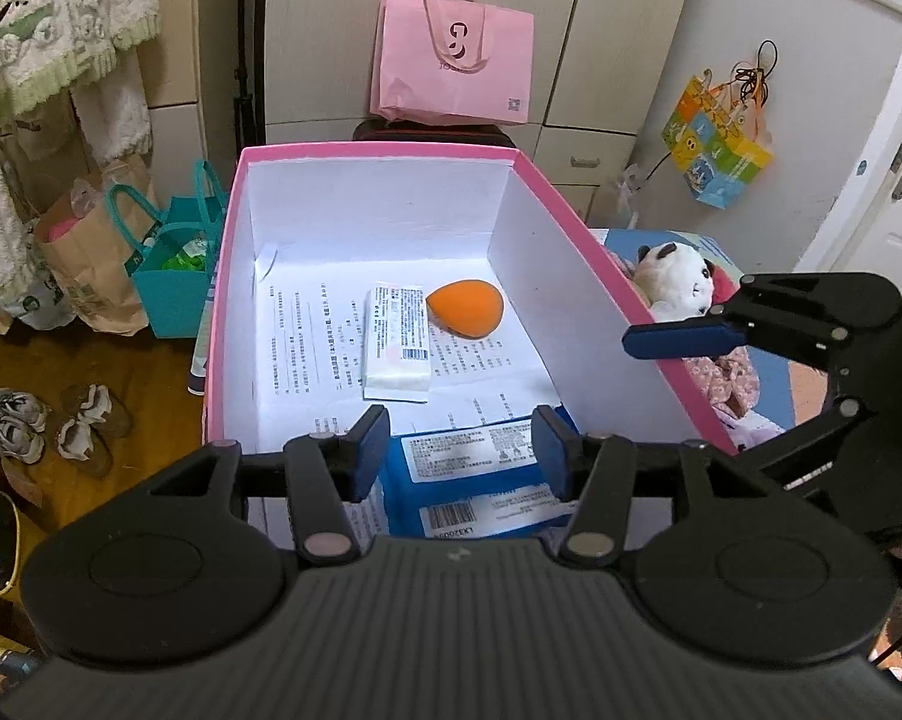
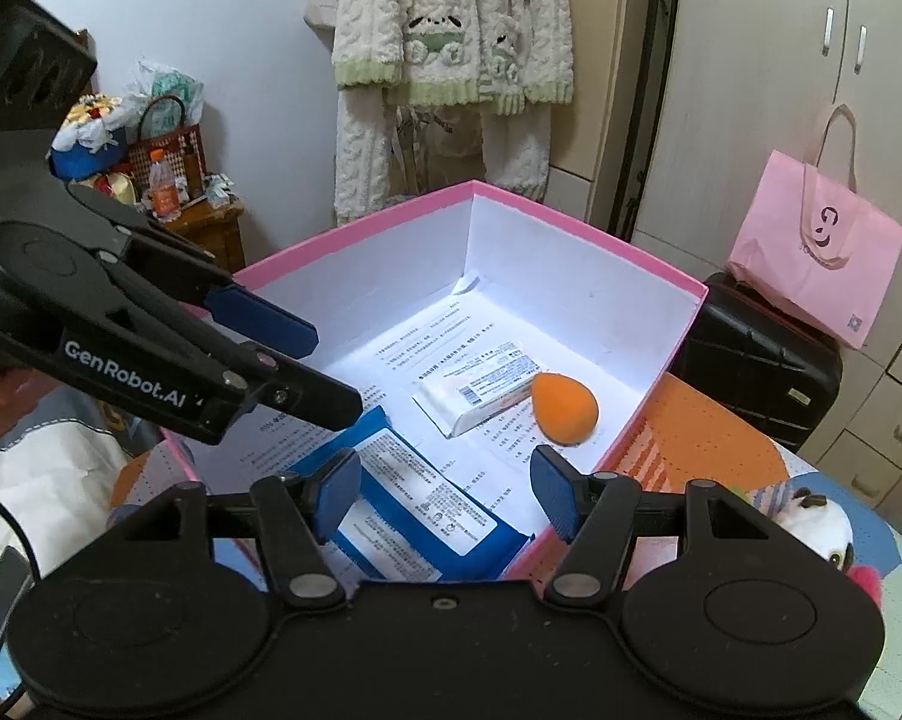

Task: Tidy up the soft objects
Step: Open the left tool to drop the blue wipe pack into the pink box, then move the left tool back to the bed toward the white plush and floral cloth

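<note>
A pink box (image 1: 577, 228) (image 2: 685, 324) with a white inside holds an orange egg-shaped sponge (image 1: 466, 315) (image 2: 565, 408), a white tissue pack (image 1: 396, 348) (image 2: 481, 390) and a blue wipes pack (image 1: 481, 480) (image 2: 414, 516) lying flat at the near end. My left gripper (image 1: 460, 450) (image 2: 333, 372) hovers over the blue pack with its jaws apart, the pads not pressing on it. My right gripper (image 2: 444, 492) (image 1: 691, 396) stands open at the box's near right wall with nothing held. A panda plush (image 1: 673, 282) (image 2: 811, 522) lies outside the box on the right.
Pink floral cloth (image 1: 721, 372) lies beside the panda on a patterned bedspread (image 2: 703, 438). A pink tote (image 1: 451, 60) sits on a black suitcase (image 2: 757, 360) behind the box. Paper and teal bags (image 1: 174, 276) and shoes (image 1: 48, 426) are on the floor at left.
</note>
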Motion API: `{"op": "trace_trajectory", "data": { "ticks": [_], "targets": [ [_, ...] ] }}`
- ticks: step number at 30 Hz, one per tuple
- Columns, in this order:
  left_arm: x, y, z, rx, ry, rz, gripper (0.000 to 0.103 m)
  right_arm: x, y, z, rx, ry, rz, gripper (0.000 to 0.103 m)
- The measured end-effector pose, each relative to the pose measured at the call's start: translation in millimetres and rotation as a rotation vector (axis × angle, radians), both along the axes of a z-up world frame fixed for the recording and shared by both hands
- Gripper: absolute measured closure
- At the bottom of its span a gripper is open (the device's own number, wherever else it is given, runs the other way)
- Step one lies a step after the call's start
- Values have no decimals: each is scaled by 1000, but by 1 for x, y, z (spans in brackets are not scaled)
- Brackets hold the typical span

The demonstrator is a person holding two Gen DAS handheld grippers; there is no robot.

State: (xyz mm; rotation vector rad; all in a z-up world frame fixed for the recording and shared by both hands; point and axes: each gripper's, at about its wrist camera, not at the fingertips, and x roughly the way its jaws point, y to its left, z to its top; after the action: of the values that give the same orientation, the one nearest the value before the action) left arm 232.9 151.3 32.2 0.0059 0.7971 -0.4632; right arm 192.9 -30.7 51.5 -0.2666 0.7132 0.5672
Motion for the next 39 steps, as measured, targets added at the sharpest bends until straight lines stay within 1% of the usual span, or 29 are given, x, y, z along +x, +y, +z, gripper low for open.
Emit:
{"op": "trace_trajectory", "data": {
  "ticks": [7, 11, 14, 18, 20, 22, 24, 28, 33, 39],
  "targets": [
    [-22, -7, 19, 1, -32, -13, 50, -13, -13, 12, 37, -16, 3, 34],
    [-38, -11, 31, -21, -37, -27, 49, -24, -29, 20, 104, 2, 12, 34],
    [-50, -19, 40, -36, -38, -44, 48, -37, -48, 29, 144, -12, 2, 34],
    [-70, -33, 50, -36, -53, -78, 48, -54, -83, 41, 187, -37, -53, 34],
    [-80, -42, 53, -35, -64, -102, 48, -60, -103, 46, 233, -25, -55, 34],
    [-90, -51, 57, -34, -73, -125, 48, -66, -125, 49, 302, 10, -62, 34],
    [-99, -61, 59, -27, -86, -154, 48, -75, -142, 52, 329, 6, -86, 34],
    [-115, -86, 59, 10, -111, -210, 48, -89, -165, 51, 329, -15, -135, 33],
    [-128, -117, 56, 36, -106, -282, 48, -106, -185, 48, 321, -38, -181, 33],
    [-134, -147, 46, 72, -105, -326, 48, -121, -207, 41, 282, -92, -234, 31]
  ]
}}
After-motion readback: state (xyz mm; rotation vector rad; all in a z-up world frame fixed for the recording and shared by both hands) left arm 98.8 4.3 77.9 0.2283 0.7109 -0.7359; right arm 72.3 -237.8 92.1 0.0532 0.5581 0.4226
